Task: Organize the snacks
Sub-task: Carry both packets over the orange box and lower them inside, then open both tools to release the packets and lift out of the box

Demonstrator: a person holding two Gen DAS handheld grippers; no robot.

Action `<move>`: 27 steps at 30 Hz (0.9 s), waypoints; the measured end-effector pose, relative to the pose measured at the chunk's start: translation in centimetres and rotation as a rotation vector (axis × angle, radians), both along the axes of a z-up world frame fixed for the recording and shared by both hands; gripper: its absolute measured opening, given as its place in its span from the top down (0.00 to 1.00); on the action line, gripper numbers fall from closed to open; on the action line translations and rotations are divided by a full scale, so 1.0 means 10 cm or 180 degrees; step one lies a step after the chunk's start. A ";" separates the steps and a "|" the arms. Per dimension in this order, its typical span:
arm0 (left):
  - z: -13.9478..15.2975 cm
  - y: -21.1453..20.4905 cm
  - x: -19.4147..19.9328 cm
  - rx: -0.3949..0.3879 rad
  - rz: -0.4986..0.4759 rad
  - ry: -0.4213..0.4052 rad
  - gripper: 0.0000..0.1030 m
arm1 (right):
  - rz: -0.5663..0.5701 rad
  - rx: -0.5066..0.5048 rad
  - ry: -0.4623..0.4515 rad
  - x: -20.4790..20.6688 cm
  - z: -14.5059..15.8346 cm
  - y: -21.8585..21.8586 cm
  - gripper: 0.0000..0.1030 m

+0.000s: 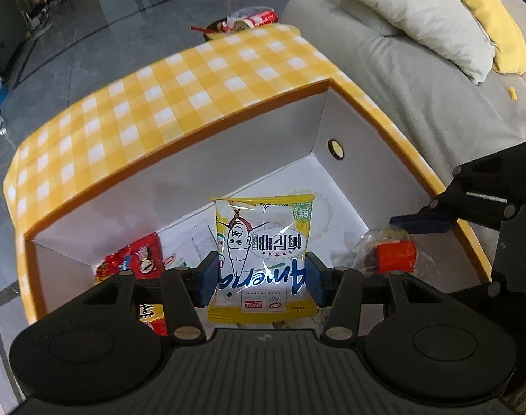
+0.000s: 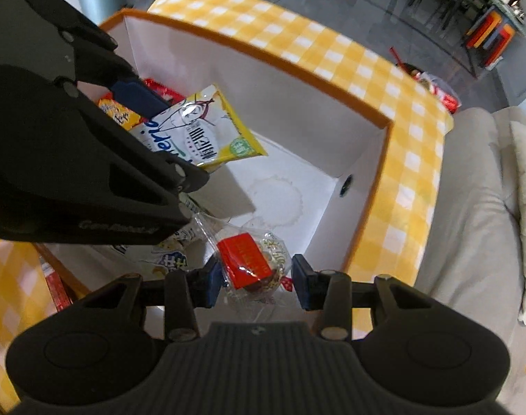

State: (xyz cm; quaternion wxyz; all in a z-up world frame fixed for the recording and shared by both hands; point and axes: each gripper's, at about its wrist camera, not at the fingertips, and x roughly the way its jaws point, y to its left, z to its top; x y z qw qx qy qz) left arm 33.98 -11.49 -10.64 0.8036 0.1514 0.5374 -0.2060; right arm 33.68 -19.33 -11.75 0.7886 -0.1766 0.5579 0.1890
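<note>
A yellow and white snack packet (image 1: 263, 242) hangs upright between the blue pads of my left gripper (image 1: 263, 282), which is shut on its lower half. It hangs over the open white box (image 1: 200, 159) with an orange rim. To the right, my right gripper (image 2: 257, 282) is shut on a clear-wrapped snack with a red label (image 2: 244, 259), held low over the box's near right corner. The right wrist view also shows the yellow packet (image 2: 211, 128), tilted, up and to the left of the wrapped snack.
Red snack packets (image 1: 135, 259) and other packets lie at the left of the box floor. A yellow checked cloth (image 1: 152, 97) covers the surface around the box. A beige sofa (image 1: 418, 79) with cushions stands to the right. A bag of snacks (image 1: 252, 20) sits beyond the cloth.
</note>
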 end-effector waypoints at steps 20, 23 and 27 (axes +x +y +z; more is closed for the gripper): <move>-0.07 0.13 0.08 -0.0139 0.0193 0.0106 0.23 | 0.0135 0.0077 0.0146 0.07 -0.05 0.07 0.49; 0.01 0.17 0.05 -0.0147 0.0218 0.0051 0.21 | 0.0048 0.0170 0.0154 0.12 -0.02 0.03 0.42; 0.15 0.20 -0.02 -0.0121 0.0212 -0.0009 0.19 | -0.0073 0.0302 0.0188 0.12 0.05 -0.02 0.34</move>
